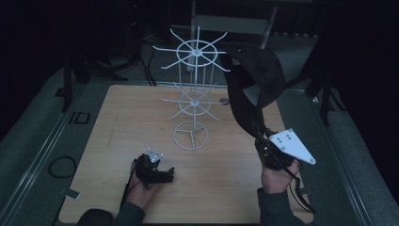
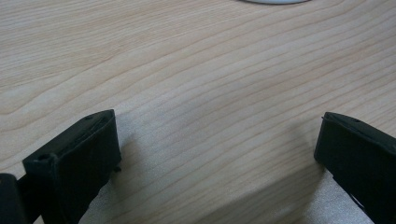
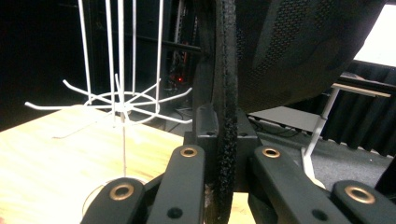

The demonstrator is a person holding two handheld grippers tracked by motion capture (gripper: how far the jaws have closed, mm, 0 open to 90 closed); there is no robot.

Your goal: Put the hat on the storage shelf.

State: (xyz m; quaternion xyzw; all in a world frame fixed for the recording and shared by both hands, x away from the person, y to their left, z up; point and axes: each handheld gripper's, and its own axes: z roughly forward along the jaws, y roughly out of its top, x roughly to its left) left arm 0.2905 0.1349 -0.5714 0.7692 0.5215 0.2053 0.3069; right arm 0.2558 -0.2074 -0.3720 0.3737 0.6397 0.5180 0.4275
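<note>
High view: wire rack point(image 1: 193, 94) stands upright on the table point(image 1: 117, 141), base ring near the table's middle; right gripper point(image 1: 263, 136) sits right of the rack's base, raised off the table, jaws clamped on the edge of a black cap point(image 1: 256, 77); cap hangs up and back from the jaws, its top level with the rack's upper spokes and just right of them, whether it touches a spoke I can't tell; right hand point(image 1: 277, 176) holds the gripper from below, grey plate on top; left gripper point(image 1: 162, 175) lies low on the table, front-left of the rack's base, well apart from it, jaws pointing right; left hand point(image 1: 146, 183) wraps it.

Left gripper view: left gripper point(image 2: 217, 154) has jaws wide apart, nothing between them, bare wood under them; a sliver of the rack's white base ring point(image 2: 273, 1) at the top edge.

Right gripper view: right gripper point(image 3: 226, 154) jaws pinched tight on the cap's stitched edge point(image 3: 225, 93), which runs straight up between them; cap's mesh body point(image 3: 303, 46) spreads to the upper right; rack point(image 3: 121, 105) stands left of the jaws, farther off, lower spokes fanned out above the table.
</note>
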